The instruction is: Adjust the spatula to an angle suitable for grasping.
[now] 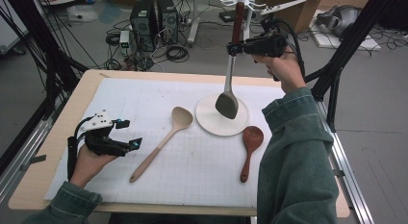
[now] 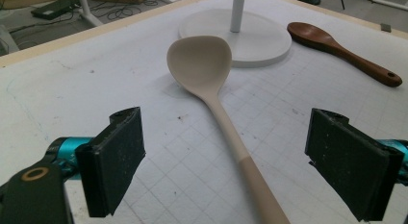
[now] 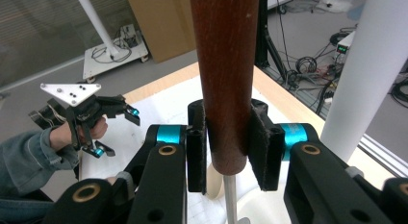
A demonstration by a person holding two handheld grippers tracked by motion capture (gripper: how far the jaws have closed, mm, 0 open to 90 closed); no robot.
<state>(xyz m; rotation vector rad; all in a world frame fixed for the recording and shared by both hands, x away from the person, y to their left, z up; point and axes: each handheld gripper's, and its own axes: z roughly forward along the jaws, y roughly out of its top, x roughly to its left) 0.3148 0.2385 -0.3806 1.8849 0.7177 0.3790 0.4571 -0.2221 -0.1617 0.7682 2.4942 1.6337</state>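
My right gripper [image 1: 234, 48] [image 3: 227, 152] is shut on the dark wooden handle of a spatula [image 1: 237, 22] [image 3: 225, 65], held upright and high. Its metal shaft drops to a grey head [image 1: 226, 105] that hangs over the round white base [image 1: 211, 119] [image 2: 260, 39] of a stand. My left gripper [image 1: 132, 133] [image 2: 233, 156] rests at the mat's left side, open and holding nothing, and also appears in the right gripper view [image 3: 115, 131]. A pale beige spoon [image 1: 163, 140] [image 2: 199, 60] lies ahead of it, handle toward its jaws. A dark brown spoon [image 1: 250, 147] [image 2: 337, 46] lies right of the base.
The stand's white pole [image 2: 236, 10] [image 3: 370, 65] rises from the base to hooks at the top [image 1: 240, 0], close beside the spatula handle. A white gridded mat [image 1: 192, 171] covers the wooden table. Computers, cables and boxes lie on the floor beyond the far edge.
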